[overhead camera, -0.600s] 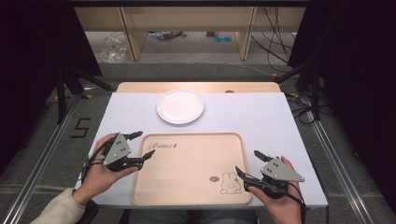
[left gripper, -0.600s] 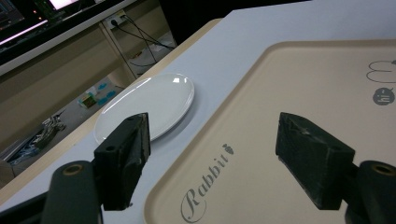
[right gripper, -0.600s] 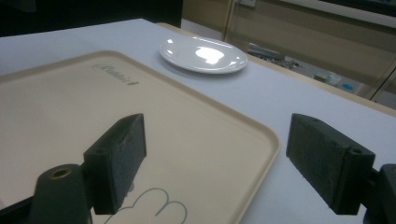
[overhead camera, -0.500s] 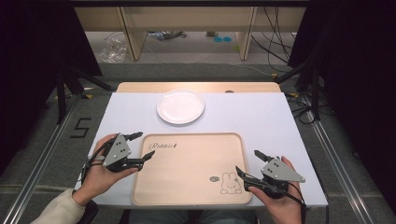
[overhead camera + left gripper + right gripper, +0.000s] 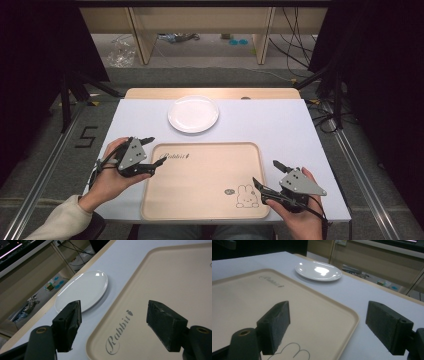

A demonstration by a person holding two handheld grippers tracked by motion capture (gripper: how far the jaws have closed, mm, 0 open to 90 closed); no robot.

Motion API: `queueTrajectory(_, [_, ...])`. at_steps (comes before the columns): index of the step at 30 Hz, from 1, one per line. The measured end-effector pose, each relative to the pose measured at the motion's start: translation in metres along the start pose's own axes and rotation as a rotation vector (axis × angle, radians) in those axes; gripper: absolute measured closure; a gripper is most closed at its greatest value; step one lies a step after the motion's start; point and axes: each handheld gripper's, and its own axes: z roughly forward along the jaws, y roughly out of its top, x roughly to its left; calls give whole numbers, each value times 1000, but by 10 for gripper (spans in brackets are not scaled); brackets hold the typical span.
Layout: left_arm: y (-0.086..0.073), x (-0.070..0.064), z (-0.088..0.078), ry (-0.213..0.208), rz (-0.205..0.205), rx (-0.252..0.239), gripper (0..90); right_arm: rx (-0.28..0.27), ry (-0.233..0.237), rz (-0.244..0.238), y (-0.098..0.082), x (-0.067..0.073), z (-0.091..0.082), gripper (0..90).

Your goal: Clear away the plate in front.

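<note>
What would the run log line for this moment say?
left gripper: open, at tray corner | right gripper: open, at tray edge | plate: empty, beyond tray

Lit evenly from overhead, leaving both sides of the high view falling into black. Glare catching on the white plate (image 5: 318, 270). Near jaws blurring softly in both gripper views; background shelving going hazy.

Your tray (image 5: 200, 180) is pale beige, printed with a dark script word and a line-drawn rabbit (image 5: 244, 195); your plate (image 5: 193, 113) is glossy white, the counter (image 5: 280, 125) white with a wooden far edge, and your fingers (image 5: 67, 322) are matte black
</note>
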Motion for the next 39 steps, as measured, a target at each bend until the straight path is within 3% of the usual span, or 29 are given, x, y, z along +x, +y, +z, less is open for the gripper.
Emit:
queueTrajectory(11, [9, 8, 33, 2, 95, 96, 282, 4, 4, 0, 0, 0, 0, 208])
queueTrajectory(18, [13, 13, 47, 12, 141, 127, 285, -3, -1, 0, -1, 0, 1, 208])
queueTrajectory(21, [14, 16, 52, 20, 140, 127, 286, -1, 3, 1, 0, 0, 1, 208])
queueTrajectory(23, [14, 18, 55, 22, 166, 153, 288, 7, 9, 15, -1, 1, 1, 208])
queueTrajectory(24, [13, 18, 58, 32, 148, 135, 288, 7, 9, 15, -1, 1, 1, 208])
queueTrajectory(26, [14, 21, 61, 32, 176, 159, 291, -4, 1, 1, -1, 0, 1, 208])
queueTrajectory(27, [13, 20, 65, 39, 158, 145, 293, -3, 2, 3, -1, 0, 1, 208])
queueTrajectory(29, [16, 24, 73, 43, 197, 176, 296, -2, 4, 3, -1, 0, 2, 208])
queueTrajectory(32, [16, 23, 80, 46, 192, 171, 299, -3, 3, 0, -1, 0, 2, 209])
queueTrajectory(36, [20, 26, 95, 55, 249, 213, 300, -3, 4, 2, -1, -1, 2, 209])
queueTrajectory(38, [24, 30, 101, 62, 257, 224, 306, 7, 15, 19, -1, 1, 1, 208])
queueTrajectory(39, [26, 31, 104, 69, 259, 212, 308, 0, 7, 3, -1, 0, 2, 209])
